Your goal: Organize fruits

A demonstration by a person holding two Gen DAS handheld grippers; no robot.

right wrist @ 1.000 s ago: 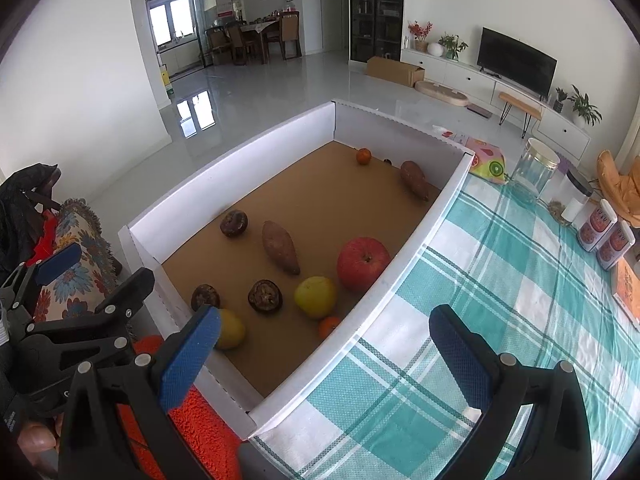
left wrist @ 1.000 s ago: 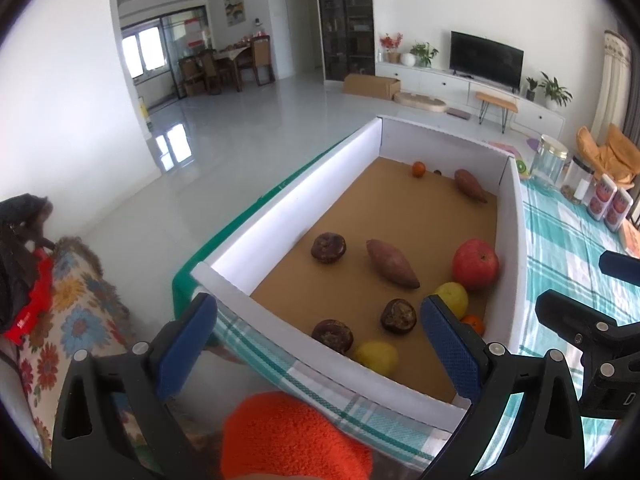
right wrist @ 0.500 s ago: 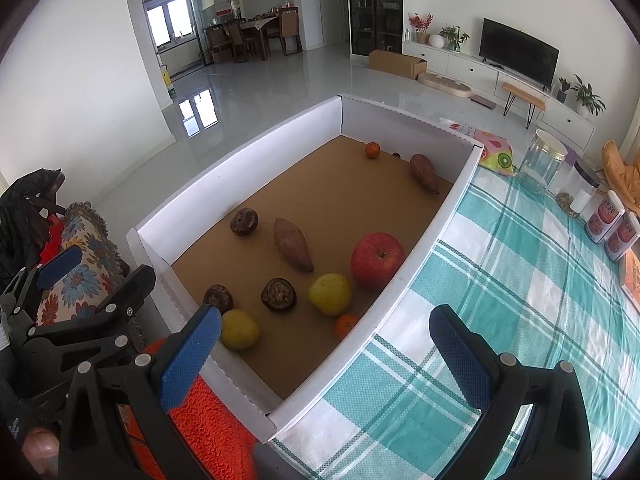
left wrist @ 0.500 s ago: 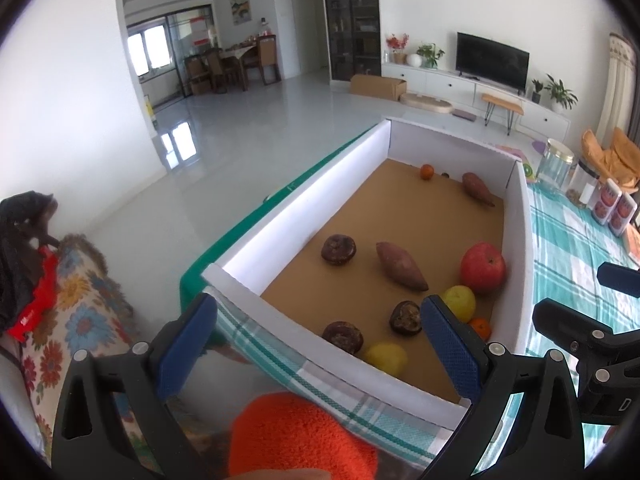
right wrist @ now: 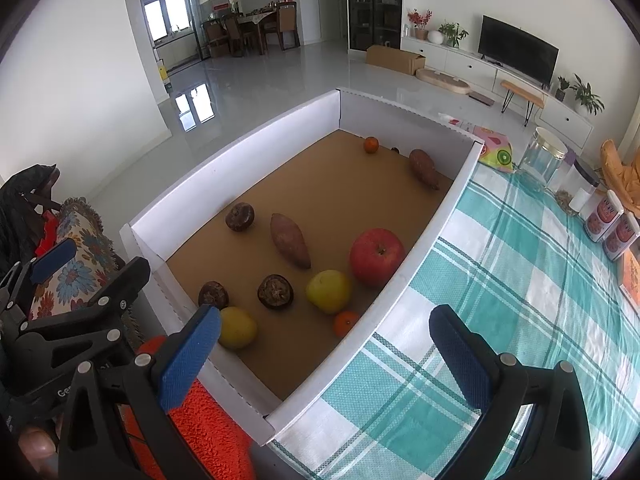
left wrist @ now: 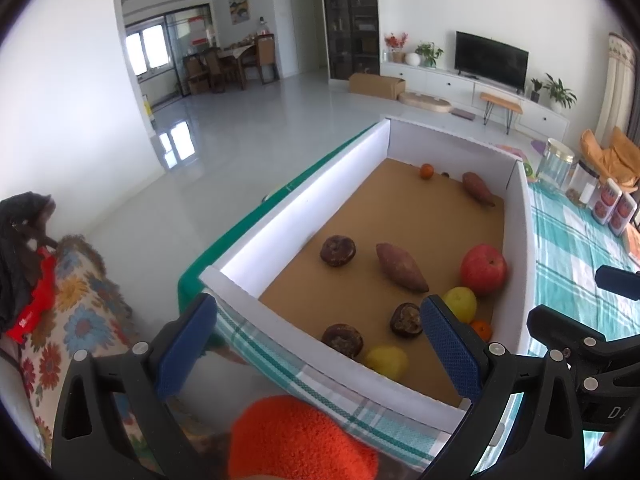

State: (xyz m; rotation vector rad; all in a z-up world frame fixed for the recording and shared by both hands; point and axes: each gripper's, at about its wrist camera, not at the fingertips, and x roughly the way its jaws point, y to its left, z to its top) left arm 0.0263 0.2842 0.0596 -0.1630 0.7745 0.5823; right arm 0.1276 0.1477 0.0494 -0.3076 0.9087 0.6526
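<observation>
A white-walled cardboard box (right wrist: 256, 140) with a brown floor holds the fruit. In it lie a red apple (right wrist: 377, 256), two yellow fruits (right wrist: 329, 291) (right wrist: 237, 327), a small orange (right wrist: 345, 323), three dark wrinkled fruits such as one (right wrist: 275, 291), and a sweet potato (right wrist: 289, 240). At the far end lie another sweet potato (right wrist: 423, 168) and a small orange (right wrist: 371, 145). My left gripper (left wrist: 316, 344) is open and empty over the box's near left corner. My right gripper (right wrist: 324, 352) is open and empty over the near right wall. The apple also shows in the left wrist view (left wrist: 483, 269).
A teal plaid tablecloth (right wrist: 520, 280) covers the table right of the box. A glass jar (right wrist: 543, 156) and red-labelled cans (right wrist: 604, 218) stand at the far right. An orange fuzzy cloth (left wrist: 300, 440) and a floral cushion (left wrist: 72, 320) lie near the box's near end.
Both grippers have moved slightly forward and up towards the box; the fruit sits a little lower and larger in view. Both stay open. No fruit has moved.
</observation>
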